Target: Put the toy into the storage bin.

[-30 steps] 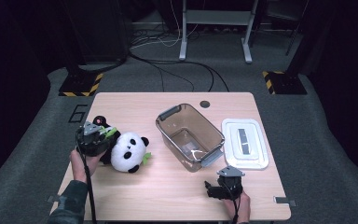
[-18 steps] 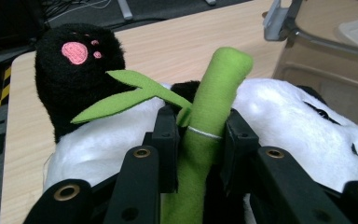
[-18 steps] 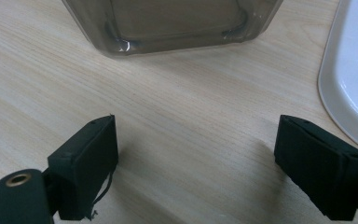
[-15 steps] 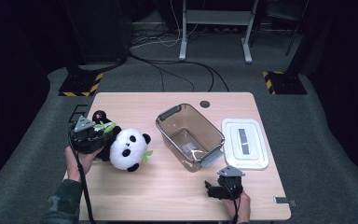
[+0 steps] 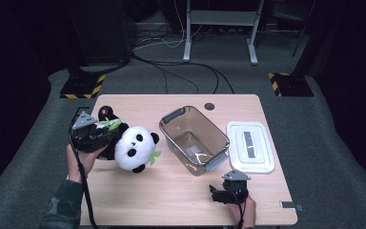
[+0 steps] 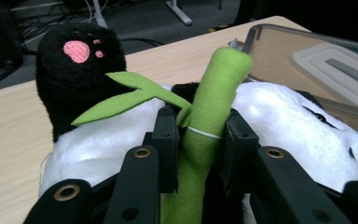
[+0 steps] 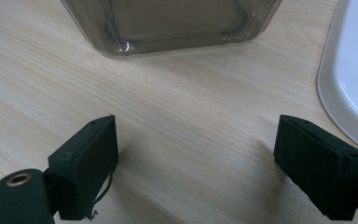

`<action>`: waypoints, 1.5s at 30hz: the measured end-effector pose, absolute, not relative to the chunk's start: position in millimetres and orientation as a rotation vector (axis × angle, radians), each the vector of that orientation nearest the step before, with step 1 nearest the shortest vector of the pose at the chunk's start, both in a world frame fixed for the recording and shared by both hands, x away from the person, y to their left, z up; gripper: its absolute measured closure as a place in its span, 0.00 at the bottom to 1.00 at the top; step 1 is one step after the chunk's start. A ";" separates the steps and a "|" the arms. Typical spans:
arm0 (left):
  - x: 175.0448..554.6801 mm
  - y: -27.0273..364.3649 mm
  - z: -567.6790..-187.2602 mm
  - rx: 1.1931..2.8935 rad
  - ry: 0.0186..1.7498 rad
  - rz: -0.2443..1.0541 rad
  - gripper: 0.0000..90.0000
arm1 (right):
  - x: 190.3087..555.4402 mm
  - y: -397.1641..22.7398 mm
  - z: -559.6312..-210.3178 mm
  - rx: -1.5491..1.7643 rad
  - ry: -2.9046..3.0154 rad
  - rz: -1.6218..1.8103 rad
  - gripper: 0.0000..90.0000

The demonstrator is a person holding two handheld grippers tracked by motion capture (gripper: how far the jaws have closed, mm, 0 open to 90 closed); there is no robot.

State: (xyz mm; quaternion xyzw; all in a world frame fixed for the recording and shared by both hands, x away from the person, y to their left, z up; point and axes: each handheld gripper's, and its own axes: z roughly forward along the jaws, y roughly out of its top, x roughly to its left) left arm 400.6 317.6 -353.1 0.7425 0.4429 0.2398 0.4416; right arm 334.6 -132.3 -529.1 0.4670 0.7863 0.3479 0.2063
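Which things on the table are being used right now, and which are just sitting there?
Being used: the toy panda, held by its green bamboo stick in the left gripper; the clear tub right beside it, probably.

Just sitting: the white lid; the right gripper, open over bare table.

- The left gripper [image 5: 106,135] sits at the table's left side in the high view, held up by the left hand [image 5: 80,160], forearm in a camouflage sleeve [image 5: 62,207].
- Its jaws are clamped on a green plush stalk [image 6: 205,140] (pads pressing both sides).
- The right gripper [image 7: 200,158] rests low near the front edge, jaws spread wide with nothing between them.
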 end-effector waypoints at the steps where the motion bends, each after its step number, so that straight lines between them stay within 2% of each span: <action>1: 400.9 315.8 -349.1 1.846 1.090 0.596 0.79 | 334.6 -132.3 -529.1 1.302 2.190 0.969 0.14; 26: 415.2 278.2 -306.8 1.865 0.945 0.584 0.79 | 334.8 -132.7 -529.0 1.299 2.192 0.970 0.15; 45: 436.9 222.0 -281.7 1.917 0.790 0.537 0.79 | 334.9 -132.8 -528.9 1.301 2.191 0.971 0.15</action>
